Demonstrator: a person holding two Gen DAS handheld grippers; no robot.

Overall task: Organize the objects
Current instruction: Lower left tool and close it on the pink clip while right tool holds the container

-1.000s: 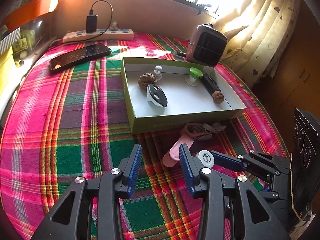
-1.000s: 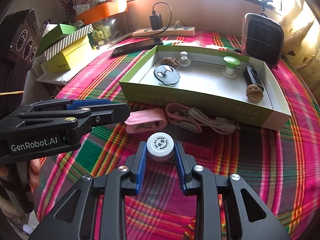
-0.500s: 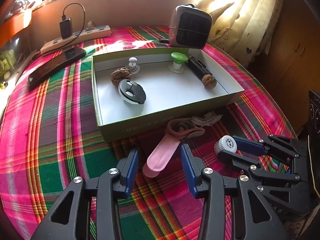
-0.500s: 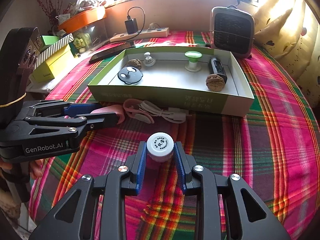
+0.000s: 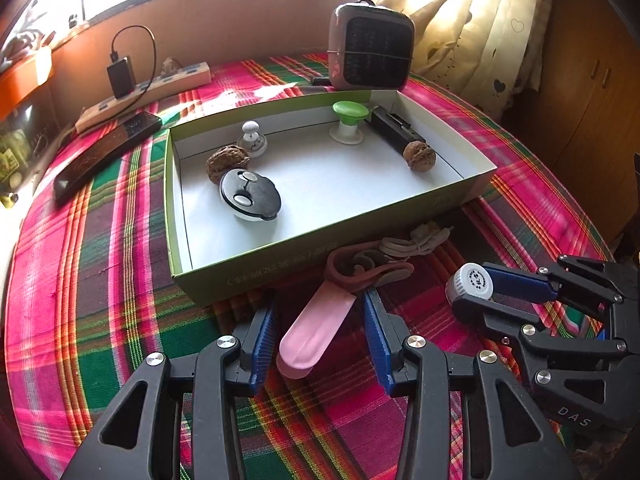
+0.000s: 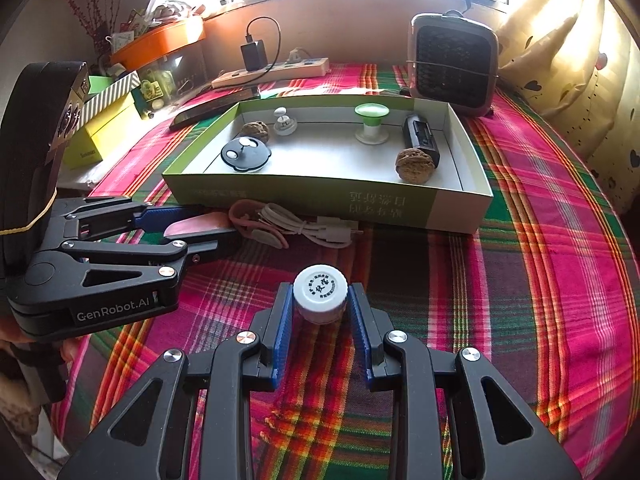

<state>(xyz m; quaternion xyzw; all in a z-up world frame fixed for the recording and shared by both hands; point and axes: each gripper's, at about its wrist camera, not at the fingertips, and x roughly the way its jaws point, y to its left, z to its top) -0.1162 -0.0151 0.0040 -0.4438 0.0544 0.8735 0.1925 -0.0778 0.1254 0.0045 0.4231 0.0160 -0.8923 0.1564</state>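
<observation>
At lower centre of the right wrist view, the right gripper (image 6: 320,316) has its jaws clamped on a white bottle (image 6: 320,298) above the plaid counter (image 6: 540,300). In the left wrist view, the left gripper (image 5: 320,334) has its jaws apart around a pink case (image 5: 316,328), not pressing it. The green box (image 5: 280,268) sits just beyond, at frame centre.
</observation>
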